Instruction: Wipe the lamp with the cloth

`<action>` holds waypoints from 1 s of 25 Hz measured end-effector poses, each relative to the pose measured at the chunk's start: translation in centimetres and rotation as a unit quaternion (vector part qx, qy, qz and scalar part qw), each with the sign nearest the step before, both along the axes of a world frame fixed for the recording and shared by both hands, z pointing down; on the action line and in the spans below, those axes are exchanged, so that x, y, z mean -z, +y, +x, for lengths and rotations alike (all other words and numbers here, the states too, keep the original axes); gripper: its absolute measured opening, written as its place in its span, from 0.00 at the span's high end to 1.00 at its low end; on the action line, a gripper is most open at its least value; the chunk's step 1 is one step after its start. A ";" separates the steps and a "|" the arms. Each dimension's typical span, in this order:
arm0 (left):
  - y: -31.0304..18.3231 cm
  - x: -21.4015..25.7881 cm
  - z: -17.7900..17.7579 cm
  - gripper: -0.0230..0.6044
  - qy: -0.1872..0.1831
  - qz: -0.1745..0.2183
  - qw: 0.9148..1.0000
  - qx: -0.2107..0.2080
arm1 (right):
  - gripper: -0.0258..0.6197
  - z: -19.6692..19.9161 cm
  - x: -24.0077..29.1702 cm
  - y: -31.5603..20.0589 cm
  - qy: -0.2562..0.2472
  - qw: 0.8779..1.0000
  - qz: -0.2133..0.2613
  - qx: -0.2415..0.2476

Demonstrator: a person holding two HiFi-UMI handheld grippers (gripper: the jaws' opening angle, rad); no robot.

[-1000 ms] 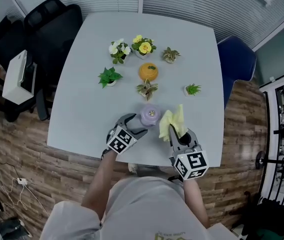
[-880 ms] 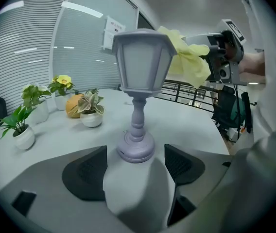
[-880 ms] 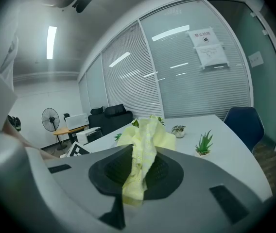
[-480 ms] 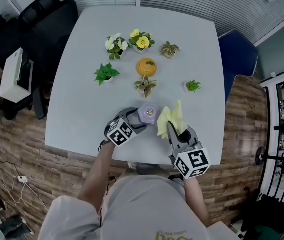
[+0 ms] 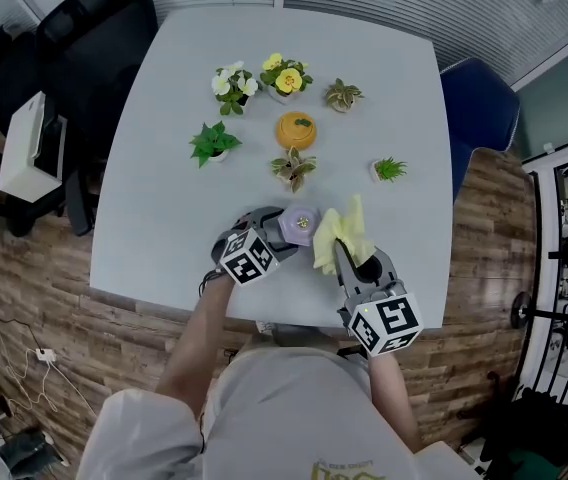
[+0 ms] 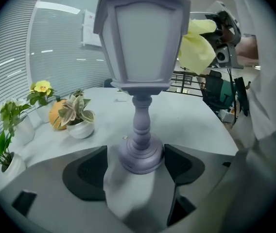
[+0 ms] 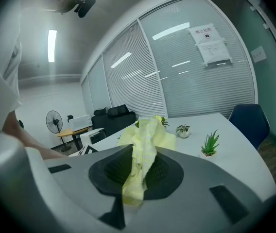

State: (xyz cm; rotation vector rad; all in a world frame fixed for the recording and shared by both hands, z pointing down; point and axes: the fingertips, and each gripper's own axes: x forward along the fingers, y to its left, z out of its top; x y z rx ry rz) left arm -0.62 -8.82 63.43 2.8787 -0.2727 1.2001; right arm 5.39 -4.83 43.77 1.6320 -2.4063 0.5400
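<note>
The purple lamp [image 5: 300, 224] stands upright near the front edge of the pale grey surface [image 5: 164, 218]. Behind it, well apart, sit a variegated potted plant [image 5: 292, 168], an orange pumpkin-shaped piece [image 5: 297, 128], a leafy green plant [image 5: 212, 143], white flowers [image 5: 229, 81], yellow flowers [image 5: 284, 76], and a spiky green plant [image 5: 389, 170] off to the right. None of them stands between the tongs and the lamp. A black office chair [image 5: 84, 38] and a blue chair [image 5: 479, 108] flank the far corners.

A paper notice [image 7: 208, 42] hangs on the glass wall, its print too small to read. Each cube carries black-and-white square markers [image 5: 389, 326].

The left tongs [image 6: 135, 160] lie low on the surface with jaws apart, bracketing the lamp's round base; a gap shows at the left pad. The left forearm [image 5: 199, 338] angles in from below. The right tongs [image 7: 138, 171] are clamped together on the yellow cloth [image 7: 145, 140], which sticks up from them, raised just beside the lamp's shade on its right.
</note>
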 end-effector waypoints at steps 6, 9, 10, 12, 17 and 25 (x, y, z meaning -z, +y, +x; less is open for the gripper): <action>0.8 -0.6 0.8 0.42 -0.003 -0.009 0.999 -0.036 | 0.88 -0.2 0.2 -0.2 0.001 1.000 0.001 0.001; 0.7 -0.7 0.8 0.42 0.005 -0.002 0.999 -0.039 | 0.88 -0.3 0.3 -0.4 0.003 1.000 0.003 0.004; 0.7 -0.7 0.9 0.42 0.006 0.001 0.999 -0.041 | 0.88 -0.3 0.3 -0.4 0.003 1.000 0.004 0.004; 0.8 -0.6 0.9 0.42 0.009 0.006 0.999 -0.043 | 0.88 -0.5 0.3 -0.4 0.005 1.000 0.005 0.006; 0.8 -0.5 0.7 0.42 0.016 0.016 0.999 -0.045 | 0.88 -1.4 0.1 -0.6 0.017 1.000 0.005 0.016; 0.8 -0.6 0.7 0.46 0.012 0.011 0.999 -0.051 | 0.88 -2.8 -0.6 -1.3 0.050 0.998 0.004 0.038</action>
